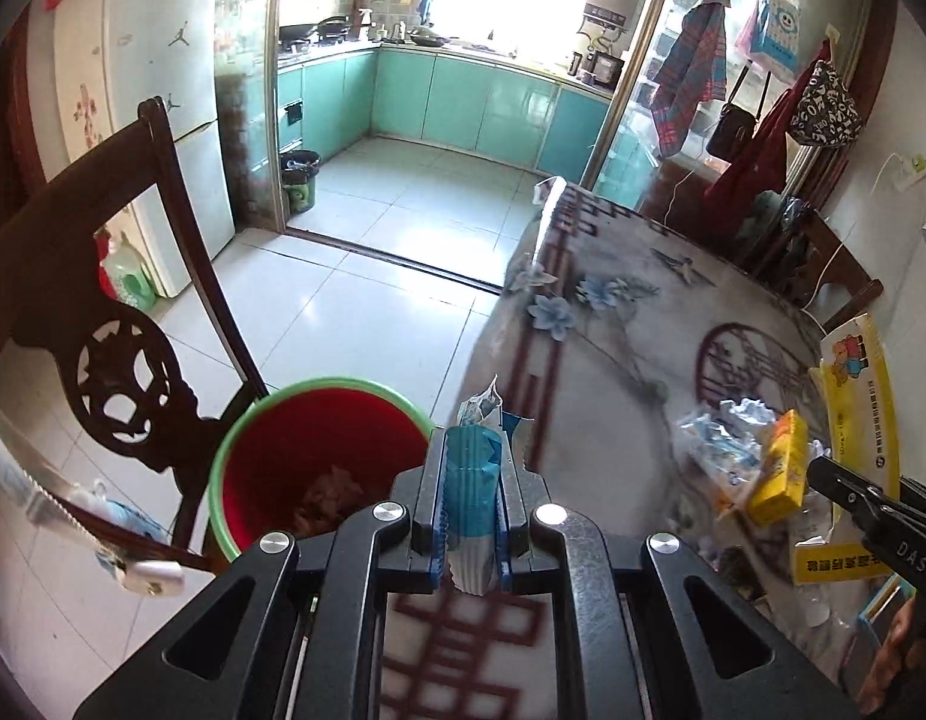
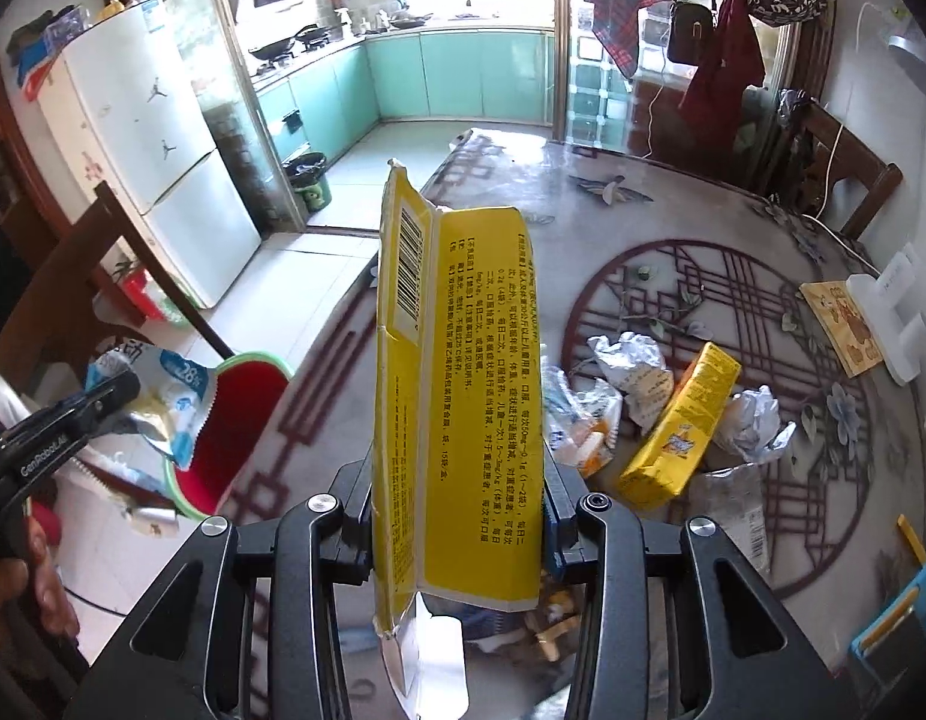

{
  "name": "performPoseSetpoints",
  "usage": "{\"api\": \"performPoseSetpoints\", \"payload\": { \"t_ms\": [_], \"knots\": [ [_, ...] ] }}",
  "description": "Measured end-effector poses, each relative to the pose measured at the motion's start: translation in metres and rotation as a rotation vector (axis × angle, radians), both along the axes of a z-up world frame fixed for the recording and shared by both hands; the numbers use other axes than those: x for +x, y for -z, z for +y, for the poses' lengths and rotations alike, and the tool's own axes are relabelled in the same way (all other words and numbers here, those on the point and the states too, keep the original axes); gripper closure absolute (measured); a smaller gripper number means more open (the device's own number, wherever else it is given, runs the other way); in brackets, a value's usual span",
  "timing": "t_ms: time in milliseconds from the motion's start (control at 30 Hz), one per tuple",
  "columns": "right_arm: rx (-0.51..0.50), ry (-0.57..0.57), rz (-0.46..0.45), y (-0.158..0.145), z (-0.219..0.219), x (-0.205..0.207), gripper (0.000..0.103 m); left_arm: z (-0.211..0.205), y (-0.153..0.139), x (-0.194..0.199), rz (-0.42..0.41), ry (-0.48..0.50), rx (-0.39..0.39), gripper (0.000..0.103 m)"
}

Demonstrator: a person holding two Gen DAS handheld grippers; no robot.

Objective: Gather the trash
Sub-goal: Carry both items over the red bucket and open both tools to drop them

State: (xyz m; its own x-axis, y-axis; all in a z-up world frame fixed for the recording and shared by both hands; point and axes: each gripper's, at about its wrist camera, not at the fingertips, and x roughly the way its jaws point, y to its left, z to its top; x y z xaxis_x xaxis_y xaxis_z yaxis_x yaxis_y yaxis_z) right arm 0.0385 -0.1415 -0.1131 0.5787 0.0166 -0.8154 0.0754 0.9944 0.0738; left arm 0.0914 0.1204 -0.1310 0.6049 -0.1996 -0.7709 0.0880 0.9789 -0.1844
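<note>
Trash fills both grippers: left gripper (image 1: 470,480) pinches a torn blue-white foil wrapper (image 1: 472,480) beside the red green-rimmed bucket (image 1: 319,462); right gripper (image 2: 457,516) clamps a flattened yellow cardboard box (image 2: 463,396).

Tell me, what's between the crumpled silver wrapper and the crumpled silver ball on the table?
In the right wrist view, a small yellow carton lies tilted between the crumpled silver wrapper and the crumpled silver ball.

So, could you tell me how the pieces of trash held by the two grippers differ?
The left gripper pinches a crumpled blue-and-white wrapper; the right gripper clamps a flattened yellow carton. The wrapper is soft foil, the carton stiff printed card. Both stand upright beside the red bin.
</note>
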Motion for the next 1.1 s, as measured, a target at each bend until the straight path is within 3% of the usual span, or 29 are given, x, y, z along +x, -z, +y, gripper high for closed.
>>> {"api": "performPoseSetpoints", "payload": {
  "t_ms": [300, 633, 1100],
  "knots": [
    [-0.017, -0.004, 0.025, 0.007, 0.044, 0.013, 0.064, 0.044, 0.009, 0.020, 0.009, 0.008, -0.002, 0.093],
    [-0.061, -0.066, 0.024, 0.005, 0.091, 0.026, 0.064, 0.092, 0.024, 0.028, 0.030, -0.050, -0.012, 0.093],
    [-0.043, -0.189, 0.061, 0.017, 0.141, 0.048, 0.063, 0.118, 0.050, 0.036, 0.093, -0.095, -0.008, 0.093]
  ]
}}
